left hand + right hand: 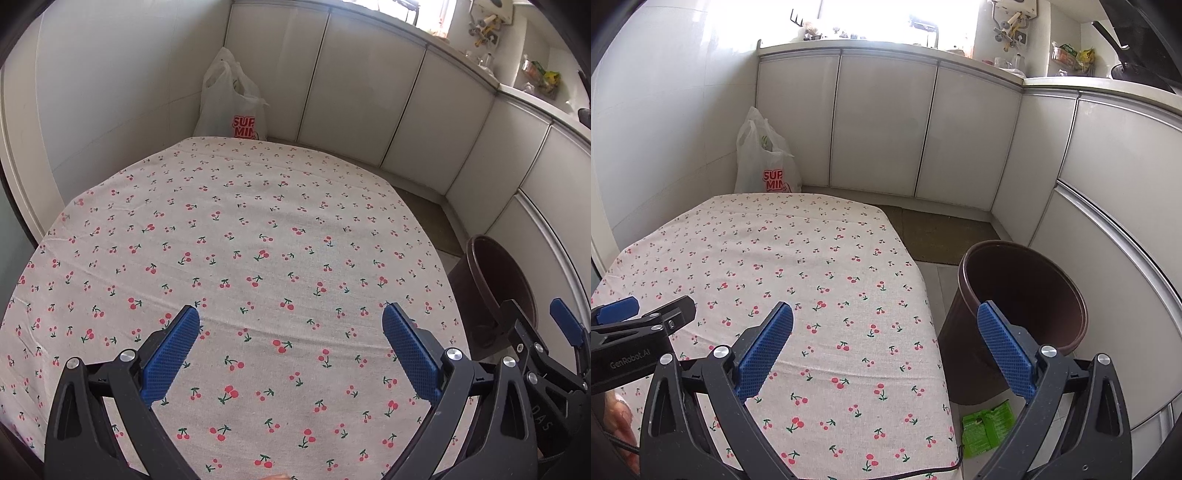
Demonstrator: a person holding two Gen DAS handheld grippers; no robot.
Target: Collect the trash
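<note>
Both jaws spread, nothing held, so the right gripper (884,354) should drop low past the bin (1023,314), approaching the green wrapper (986,430) flat.

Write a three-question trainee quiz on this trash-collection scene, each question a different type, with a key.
1. True or false: the green wrapper lies on the cherry tablecloth.
2. Multiple choice: the brown bin stands A) on the table, B) on the floor beside the table, C) on the counter.
3. Fill in: the left gripper and the right gripper both have their jaws ____.

Key: 1 false, it lies on the floor by the bin; 2 B; 3 open.
</note>
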